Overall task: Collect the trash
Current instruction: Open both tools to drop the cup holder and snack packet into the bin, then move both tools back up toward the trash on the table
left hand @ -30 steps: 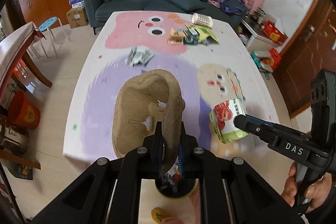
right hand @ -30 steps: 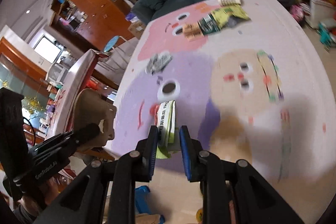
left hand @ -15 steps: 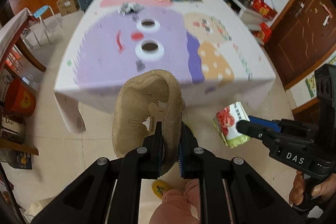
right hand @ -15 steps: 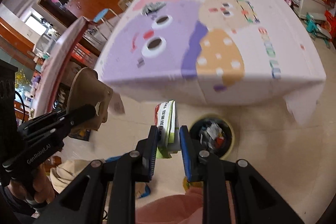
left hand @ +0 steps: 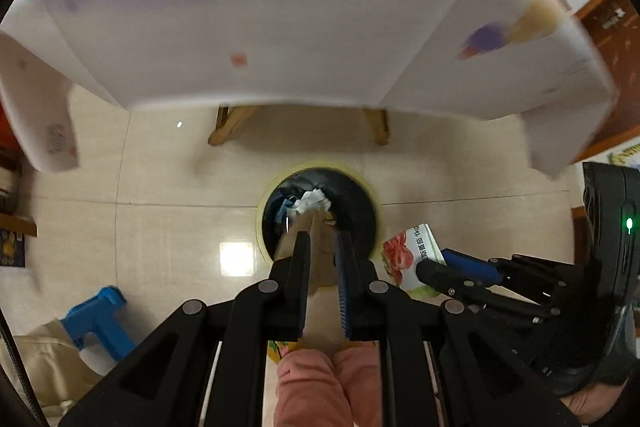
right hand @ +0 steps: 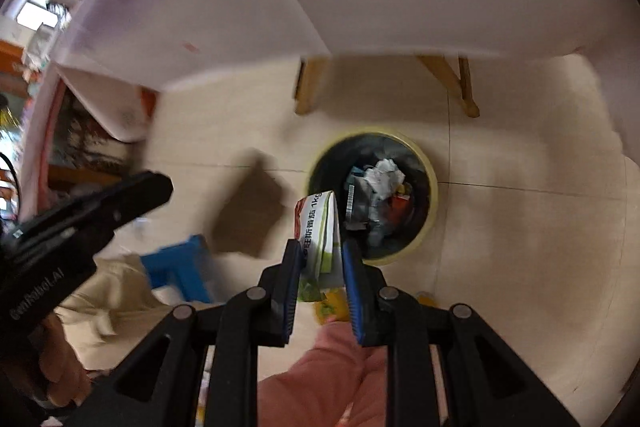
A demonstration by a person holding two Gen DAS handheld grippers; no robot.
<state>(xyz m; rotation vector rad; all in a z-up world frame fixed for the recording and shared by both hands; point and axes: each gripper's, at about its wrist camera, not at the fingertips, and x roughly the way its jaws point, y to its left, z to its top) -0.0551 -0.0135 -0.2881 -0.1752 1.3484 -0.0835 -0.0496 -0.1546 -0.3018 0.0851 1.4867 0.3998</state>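
White carton [right hand: 320,227] reads "1kg"; left gripper [right hand: 80,223] "GenRobot.AI".

Both tools are black, built of open triangular struts joined with round silver screws. The left gripper [left hand: 323,259] has black fingers with blue ribbed pads, and white lettering marks its body in the right wrist view. The right gripper [right hand: 320,259] has blue-edged fingers and a green light on its handle; below both, pink trousers [left hand: 328,383] show.

place: home | cues: tiled floor [left hand: 168,227], clothed table [left hand: 280,27], trash bin [right hand: 428,195]
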